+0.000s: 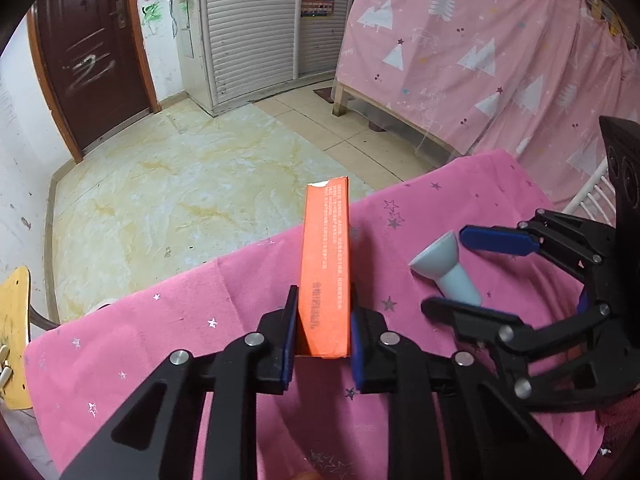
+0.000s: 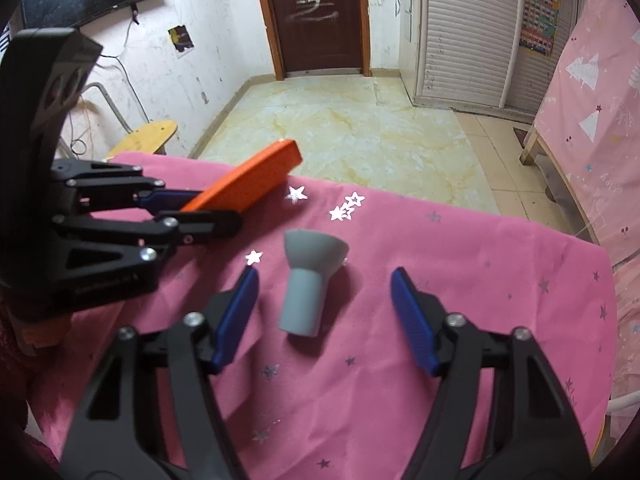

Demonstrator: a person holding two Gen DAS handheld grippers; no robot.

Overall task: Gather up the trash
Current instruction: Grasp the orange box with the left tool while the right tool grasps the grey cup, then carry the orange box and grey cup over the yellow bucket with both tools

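Clamped in my left gripper at lower centre, the orange carton feels light, crushable (hold its flat sides). Right gripper gapes around the grey funnel piece, rigid, mid-frame on the pink cloth.

Pink cloth bare right of funnel, open to far edge. Funnel lying between right gripper pads, gaps both sides, no contact. Left gripper clamped on orange box, box jutting up and forward past cloth's far edge. In right view, left gripper and box crowding upper-left, just beside funnel's flared end. Narrow lane between the two grippers. Beyond cloth: open floor, yellow board at left.
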